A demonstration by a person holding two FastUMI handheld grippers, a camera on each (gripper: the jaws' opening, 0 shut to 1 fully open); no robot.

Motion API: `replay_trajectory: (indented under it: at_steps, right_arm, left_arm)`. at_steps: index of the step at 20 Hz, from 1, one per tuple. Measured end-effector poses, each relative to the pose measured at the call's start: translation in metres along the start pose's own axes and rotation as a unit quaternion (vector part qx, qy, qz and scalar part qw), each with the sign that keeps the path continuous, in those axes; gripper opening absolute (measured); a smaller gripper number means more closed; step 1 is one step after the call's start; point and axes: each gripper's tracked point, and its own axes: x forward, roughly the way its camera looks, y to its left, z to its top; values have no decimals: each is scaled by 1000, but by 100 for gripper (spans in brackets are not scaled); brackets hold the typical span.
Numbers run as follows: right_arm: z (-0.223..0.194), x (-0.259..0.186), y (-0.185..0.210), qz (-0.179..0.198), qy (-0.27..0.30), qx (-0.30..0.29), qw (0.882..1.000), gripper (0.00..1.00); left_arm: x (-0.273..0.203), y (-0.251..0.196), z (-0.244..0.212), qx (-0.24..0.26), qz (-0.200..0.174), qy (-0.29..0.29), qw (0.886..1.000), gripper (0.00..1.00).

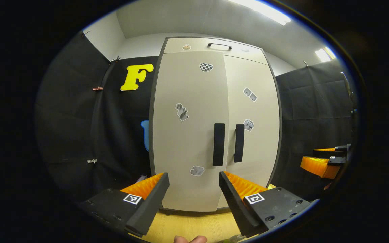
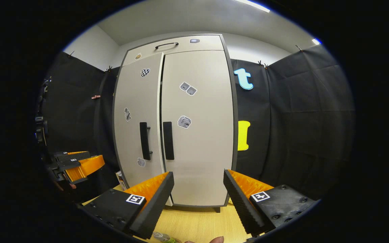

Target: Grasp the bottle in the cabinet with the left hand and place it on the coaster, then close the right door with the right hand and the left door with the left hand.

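Observation:
The pale cabinet point(image 1: 214, 44) stands on a wooden table point(image 1: 187, 226). Its right door point(image 1: 252, 111) lies flush. Its left door point(image 1: 187, 135) sits a little proud of it, and the right gripper view shows a thin dark gap beside the left door point(image 2: 135, 111). Two black handles point(image 1: 218, 144) meet at the middle. My left gripper point(image 1: 194, 199) is open, facing the left door from a short way off. My right gripper point(image 2: 198, 199) is open before the right door point(image 2: 198, 101). A small clear, greenish round top, perhaps the bottle point(image 2: 162, 236), peeks in at the bottom edge.
Black cloth walls close in on both sides of the cabinet. A small box point(image 2: 122, 180) stands at the cabinet's lower left corner. The right gripper point(image 1: 322, 162) shows at the right edge, the left gripper point(image 2: 79, 165) at the left edge. A fingertip point(image 1: 190, 239) shows below.

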Motion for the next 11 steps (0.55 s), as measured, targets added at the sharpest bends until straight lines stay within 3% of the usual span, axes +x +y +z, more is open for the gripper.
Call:
replay_trajectory:
  at_steps: [11]
  right_arm:
    - [-1, 3, 0, 0, 1, 2, 1000, 98]
  left_arm:
    - [3, -4, 2, 9, -4, -1, 1000, 95]
